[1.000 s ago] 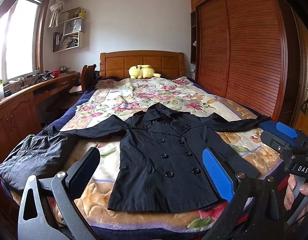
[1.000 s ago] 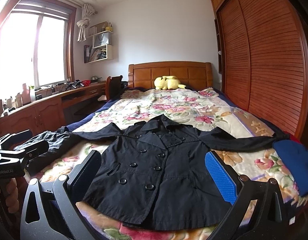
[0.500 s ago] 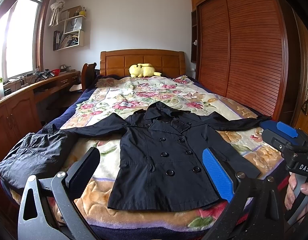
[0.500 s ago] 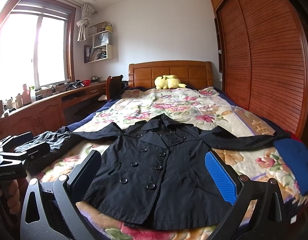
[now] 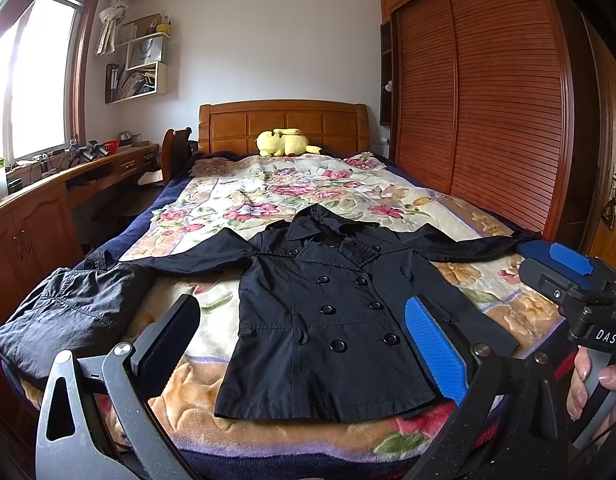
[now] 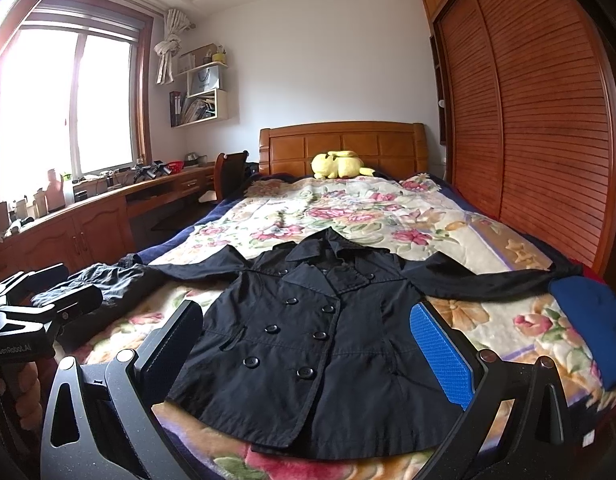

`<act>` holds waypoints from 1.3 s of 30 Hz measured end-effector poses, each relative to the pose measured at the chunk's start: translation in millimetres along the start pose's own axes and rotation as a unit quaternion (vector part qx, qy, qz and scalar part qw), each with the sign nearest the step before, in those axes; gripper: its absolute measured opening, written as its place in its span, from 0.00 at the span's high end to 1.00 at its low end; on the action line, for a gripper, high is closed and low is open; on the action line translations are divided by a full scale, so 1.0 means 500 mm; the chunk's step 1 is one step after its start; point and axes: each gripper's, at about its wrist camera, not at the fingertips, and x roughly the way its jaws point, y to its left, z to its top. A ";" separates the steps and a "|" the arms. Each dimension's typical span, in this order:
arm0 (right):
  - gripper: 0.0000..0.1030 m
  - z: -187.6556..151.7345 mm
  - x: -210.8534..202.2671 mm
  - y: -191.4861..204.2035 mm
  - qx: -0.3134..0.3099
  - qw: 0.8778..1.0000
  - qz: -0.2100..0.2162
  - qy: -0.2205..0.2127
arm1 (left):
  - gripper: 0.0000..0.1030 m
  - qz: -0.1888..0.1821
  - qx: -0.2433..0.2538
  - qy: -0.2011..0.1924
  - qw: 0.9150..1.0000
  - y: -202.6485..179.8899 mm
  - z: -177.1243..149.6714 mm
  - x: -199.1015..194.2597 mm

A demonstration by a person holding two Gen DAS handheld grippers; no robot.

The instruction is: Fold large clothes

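A black double-breasted coat (image 5: 328, 320) is laid flat, sleeves spread, on the floral blanket (image 5: 268, 196) — directly ahead of both grippers. The left gripper (image 5: 304, 344) and right gripper (image 6: 308, 348) are held with fingers spread wide, nothing gripped — above the coat's hem.

Black coat (image 5: 332, 320) flat on bed (image 5: 268, 184)

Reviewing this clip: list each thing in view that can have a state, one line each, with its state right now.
Black coat: flat on the bed, buttoned, front up, sleeves spread, unfolded.
Dark garment: crumpled at the bed's left edge.
Blue item: lying at the bed's right edge.
Left gripper: open, empty.
Right gripper: open, empty.
Wardrobe doors: shut.
Curtain: tied up.
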 end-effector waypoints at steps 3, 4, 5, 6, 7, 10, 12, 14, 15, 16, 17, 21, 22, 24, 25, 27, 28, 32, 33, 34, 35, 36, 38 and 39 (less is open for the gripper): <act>0.00 0.000 0.000 0.000 0.000 1.000 0.000 0.000 | 0.00 0.000 0.000 0.000 1.000 0.000 -0.001 0.002; 0.00 0.000 0.000 0.001 0.000 1.000 0.000 0.000 | 0.00 0.000 0.000 0.000 1.000 0.000 -0.001 0.001; 0.00 0.000 0.000 0.001 0.000 1.000 0.000 0.000 | 0.00 0.000 0.000 0.000 1.000 0.000 -0.001 0.002; 0.00 0.000 0.000 0.000 0.000 1.000 0.000 0.000 | 0.00 0.000 0.000 0.000 1.000 0.000 -0.001 0.002; 0.00 0.000 0.000 0.000 0.000 1.000 0.000 0.001 | 0.00 0.001 0.000 0.000 1.000 0.000 -0.001 0.002; 0.00 -0.001 0.002 0.002 0.000 1.000 0.001 0.002 | 0.00 0.000 0.000 0.000 1.000 0.000 -0.001 0.002; 0.00 -0.002 0.006 0.003 -0.001 1.000 0.002 0.004 | 0.00 0.001 0.000 0.002 1.000 0.000 -0.002 0.002; 0.00 -0.006 0.012 0.004 -0.001 1.000 0.003 0.008 | 0.00 0.003 -0.002 0.006 1.000 0.002 -0.009 0.007; 0.00 -0.008 0.017 0.003 -0.001 1.000 0.004 0.011 | 0.00 0.004 -0.003 0.008 1.000 0.004 -0.015 0.012; 0.00 -0.011 0.022 0.004 -0.001 1.000 0.005 0.014 | 0.00 0.004 -0.005 0.012 1.000 0.006 -0.020 0.018; 0.00 -0.014 0.030 0.005 -0.003 1.000 0.006 0.018 | 0.00 0.005 -0.007 0.016 1.000 0.009 -0.026 0.025; 0.00 -0.023 0.059 0.005 -0.005 0.999 0.009 0.034 | 0.00 0.010 -0.014 0.033 0.999 0.025 -0.047 0.058; 0.00 -0.026 0.068 0.006 -0.006 0.999 0.010 0.038 | 0.00 0.013 -0.016 0.040 0.999 0.031 -0.055 0.069; 0.00 -0.030 0.088 0.004 -0.007 0.999 0.011 0.046 | 0.00 0.014 -0.018 0.047 0.999 0.042 -0.066 0.083; 0.00 -0.031 0.097 0.003 -0.007 0.999 0.012 0.049 | 0.00 0.017 -0.019 0.051 0.998 0.047 -0.072 0.093; 0.00 -0.032 0.119 0.001 -0.006 0.998 0.015 0.058 | 0.00 0.022 -0.021 0.058 0.998 0.060 -0.082 0.107; 0.00 -0.033 0.130 0.001 -0.006 0.998 0.017 0.062 | 0.00 0.025 -0.023 0.063 0.997 0.069 -0.088 0.117; 0.00 -0.028 0.170 -0.002 -0.012 0.997 0.021 0.075 | 0.00 0.034 -0.028 0.071 0.997 0.098 -0.103 0.145; 0.00 -0.028 0.186 -0.002 -0.015 0.997 0.025 0.077 | 0.00 0.036 -0.028 0.072 0.996 0.104 -0.106 0.152; 0.00 -0.027 0.197 -0.002 -0.016 0.996 0.027 0.079 | 0.00 0.040 -0.027 0.074 0.996 0.111 -0.109 0.160; 0.00 -0.025 0.213 -0.002 -0.018 0.996 0.029 0.082 | 0.00 0.044 -0.025 0.077 0.996 0.116 -0.111 0.168; 0.00 -0.024 0.226 -0.003 -0.018 0.996 0.033 0.084 | 0.00 0.048 -0.024 0.080 0.995 0.123 -0.114 0.177; 0.00 -0.023 0.252 0.001 -0.020 0.995 0.040 0.086 | 0.00 0.053 -0.025 0.083 0.995 0.138 -0.117 0.193; 0.00 -0.021 0.271 0.002 -0.022 0.995 0.043 0.087 | 0.00 0.055 -0.026 0.086 0.994 0.146 -0.119 0.202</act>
